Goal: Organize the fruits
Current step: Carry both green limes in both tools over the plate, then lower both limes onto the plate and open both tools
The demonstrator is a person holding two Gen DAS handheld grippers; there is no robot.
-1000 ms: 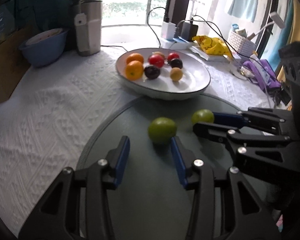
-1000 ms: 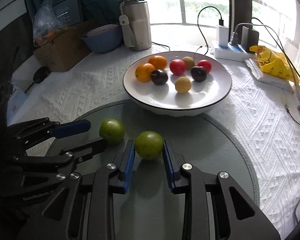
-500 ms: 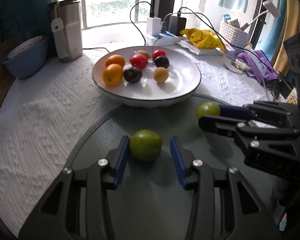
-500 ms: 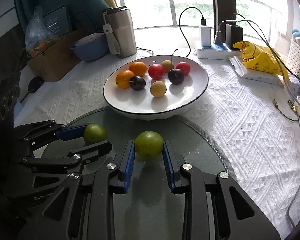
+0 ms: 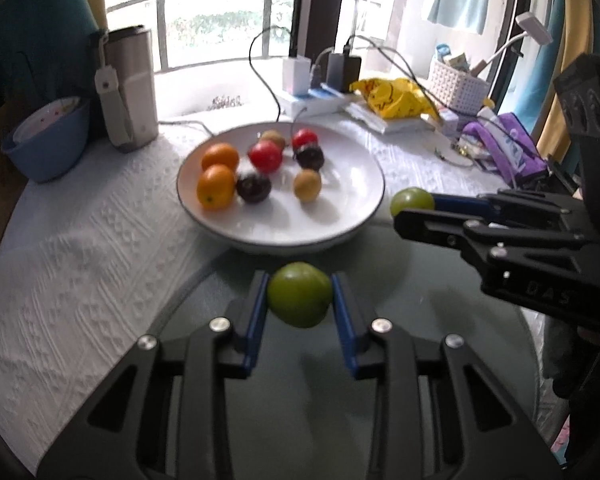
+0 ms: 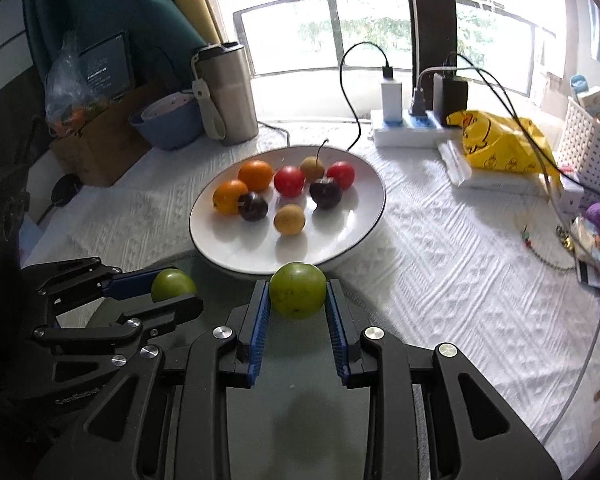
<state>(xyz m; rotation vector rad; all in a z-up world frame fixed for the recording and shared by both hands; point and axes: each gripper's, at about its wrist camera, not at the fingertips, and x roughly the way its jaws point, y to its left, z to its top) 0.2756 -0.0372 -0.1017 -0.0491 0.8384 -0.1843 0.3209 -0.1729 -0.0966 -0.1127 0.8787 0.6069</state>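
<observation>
In the left wrist view my left gripper (image 5: 299, 278) has its jaws closing, and its blue pads press on a green fruit (image 5: 300, 300) lifted above the dark round glass (image 5: 404, 304). My right gripper (image 6: 298, 285) is shut on a second green fruit (image 6: 298, 291), held just before the near rim of the white plate (image 6: 340, 236). The plate holds two oranges, two red fruits, two dark plums and two yellowish fruits. Each gripper shows in the other's view: the right gripper (image 5: 415, 209) with its fruit (image 5: 410, 199), the left gripper (image 6: 176, 293) with its fruit (image 6: 171, 283).
A steel tumbler (image 5: 130, 88) and a blue bowl (image 5: 46, 144) stand at the back left. A power strip (image 6: 404, 132) with cables, a yellow bag (image 6: 496, 144), a white basket (image 5: 458, 86) and purple items (image 5: 504, 144) crowd the back right. White textured cloth (image 6: 460, 264) covers the table.
The left jaws have closed onto the green fruit and it has come off the glass. Both grippers, each with a fruit, have risen and drawn nearer the plate.
</observation>
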